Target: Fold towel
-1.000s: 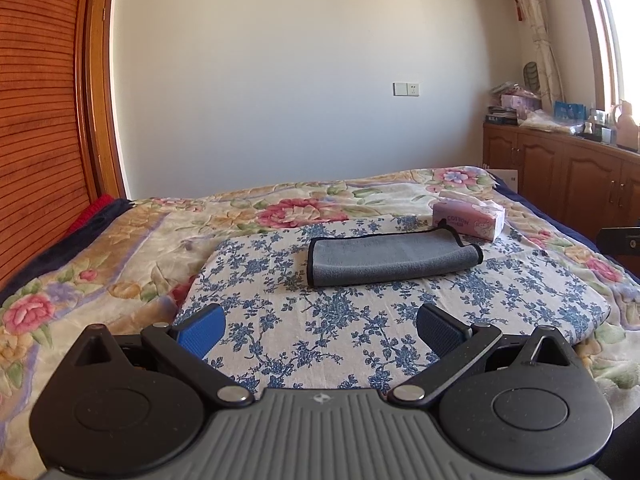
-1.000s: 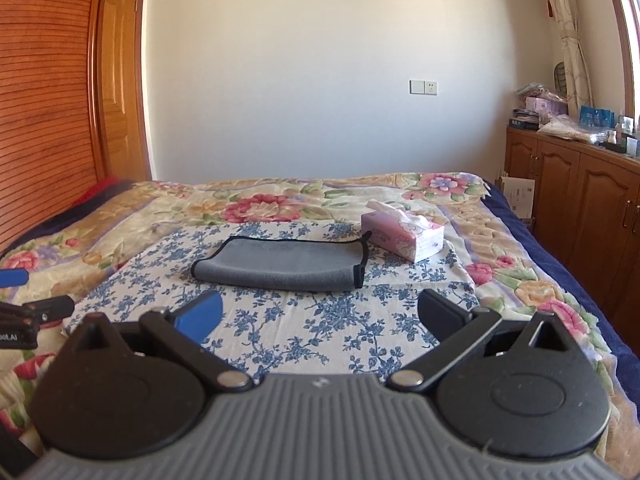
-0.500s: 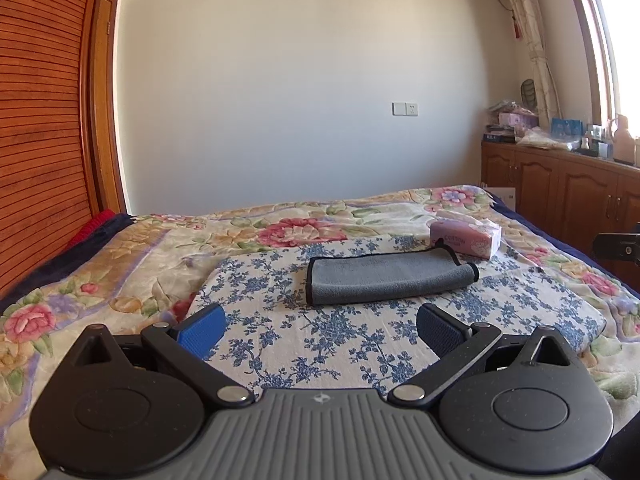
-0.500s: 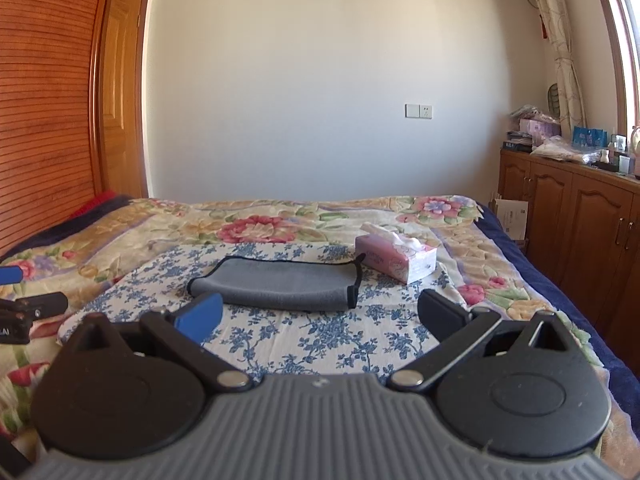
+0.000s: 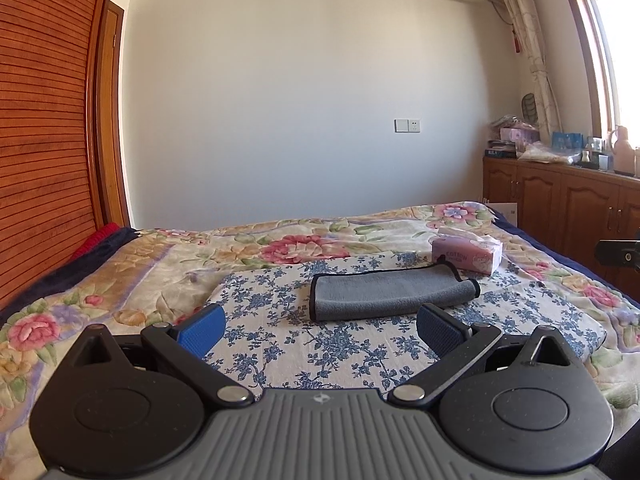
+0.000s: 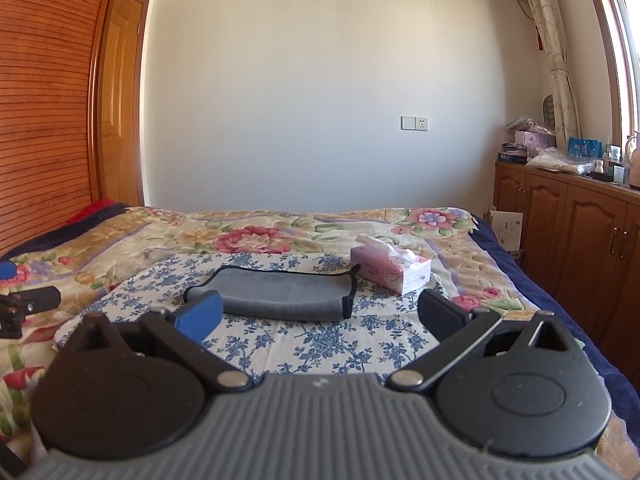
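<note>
A grey towel (image 5: pixel 384 291) with black trim lies folded into a long strip on a blue-flowered cloth (image 5: pixel 280 320) on the bed. It also shows in the right wrist view as the towel (image 6: pixel 280 294). My left gripper (image 5: pixel 320 330) is open and empty, held back from the towel's near edge. My right gripper (image 6: pixel 320 316) is open and empty too, a little short of the towel. The left gripper's tip (image 6: pixel 24 302) shows at the left edge of the right wrist view.
A pink tissue box (image 5: pixel 468 254) stands just beyond the towel's right end, also seen as the box (image 6: pixel 390 270). A floral quilt (image 5: pixel 120 280) covers the bed. Wooden cabinets (image 5: pixel 560 208) line the right wall, a slatted wardrobe (image 5: pixel 40 160) the left.
Both grippers have tilted upward and drawn back a little, so more wall shows and the towel sits lower in view. The towel has not moved. Both stay open.
</note>
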{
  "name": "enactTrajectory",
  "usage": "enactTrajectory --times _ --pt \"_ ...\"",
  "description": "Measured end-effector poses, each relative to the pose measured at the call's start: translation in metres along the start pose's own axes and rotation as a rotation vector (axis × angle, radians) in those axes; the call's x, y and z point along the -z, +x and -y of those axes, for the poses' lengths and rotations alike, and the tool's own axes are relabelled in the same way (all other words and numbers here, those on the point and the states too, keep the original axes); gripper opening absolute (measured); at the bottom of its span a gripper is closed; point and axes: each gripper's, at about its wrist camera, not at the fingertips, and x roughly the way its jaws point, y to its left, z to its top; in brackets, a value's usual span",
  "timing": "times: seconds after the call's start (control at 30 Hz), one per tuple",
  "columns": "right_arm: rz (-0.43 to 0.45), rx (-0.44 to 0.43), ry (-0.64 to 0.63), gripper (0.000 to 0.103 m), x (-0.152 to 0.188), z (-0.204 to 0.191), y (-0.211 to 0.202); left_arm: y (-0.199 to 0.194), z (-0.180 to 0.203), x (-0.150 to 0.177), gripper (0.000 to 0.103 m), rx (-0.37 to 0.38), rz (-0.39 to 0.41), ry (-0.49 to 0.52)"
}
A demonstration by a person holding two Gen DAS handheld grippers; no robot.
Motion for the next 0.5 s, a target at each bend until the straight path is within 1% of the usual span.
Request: enactTrajectory --times 0.5 --pt "0.001 0.003 -0.005 0.103 0.0018 0.0015 -0.0002 0.0 0.0008 0.0028 0.103 -0.001 -0.005 -0.006"
